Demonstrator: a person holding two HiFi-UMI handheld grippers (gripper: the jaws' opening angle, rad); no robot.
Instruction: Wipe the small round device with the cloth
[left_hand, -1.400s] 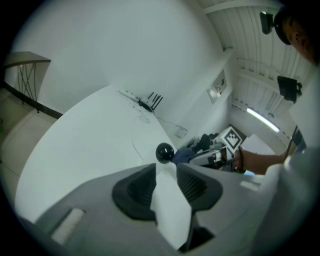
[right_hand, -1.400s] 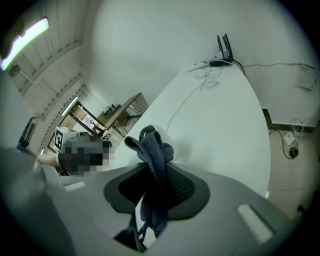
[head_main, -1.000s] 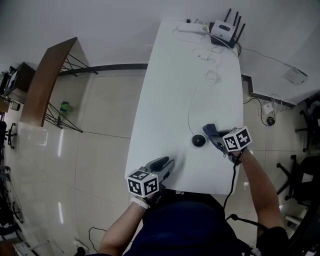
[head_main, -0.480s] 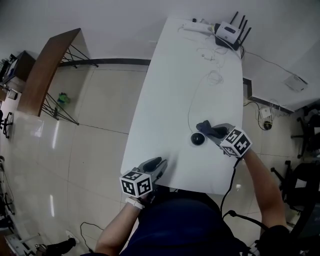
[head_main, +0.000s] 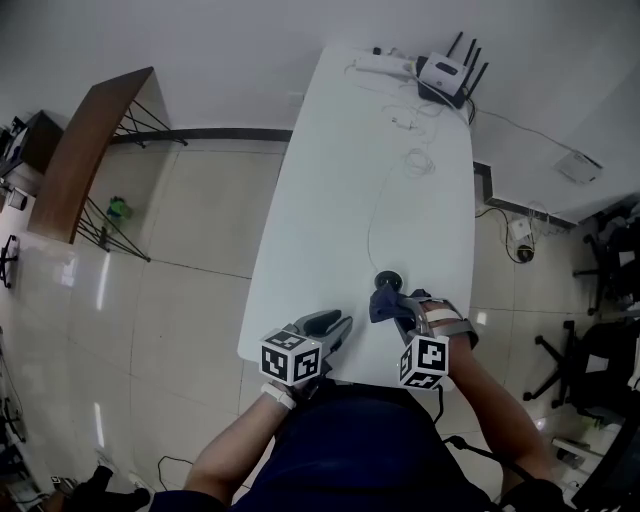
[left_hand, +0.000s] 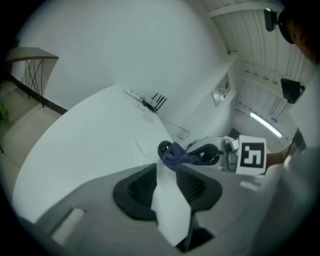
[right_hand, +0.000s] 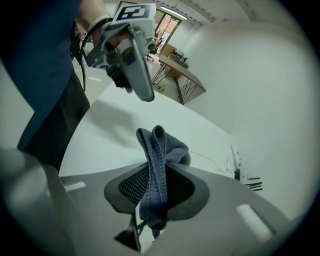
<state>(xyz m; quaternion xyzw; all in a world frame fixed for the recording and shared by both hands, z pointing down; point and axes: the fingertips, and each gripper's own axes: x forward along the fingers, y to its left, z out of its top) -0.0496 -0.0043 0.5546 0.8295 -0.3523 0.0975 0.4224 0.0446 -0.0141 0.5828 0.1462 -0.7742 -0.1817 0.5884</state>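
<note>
The small round black device (head_main: 389, 279) sits on the white table (head_main: 340, 200) near its front edge, with a thin cable running away from it. My right gripper (head_main: 392, 303) is shut on a folded blue cloth (head_main: 381, 305), which touches the device's near side. In the right gripper view the cloth (right_hand: 154, 165) stands up between the pads and hides most of the device (right_hand: 185, 158). My left gripper (head_main: 333, 324) rests low at the table's front left, open, with only bare table showing in the gap (left_hand: 167, 171). It looks across at the device (left_hand: 164, 148) and the cloth (left_hand: 177, 156).
A router with antennas (head_main: 446, 70), a power strip (head_main: 381, 62) and loose cables (head_main: 412, 125) lie at the table's far end. A wooden desk (head_main: 85, 160) stands on the floor to the left, office chairs (head_main: 600, 350) to the right. The person's body is against the front edge.
My right gripper has swung with the cloth from the device's right side round to its near side, closer to the person. The left gripper has hardly moved.
</note>
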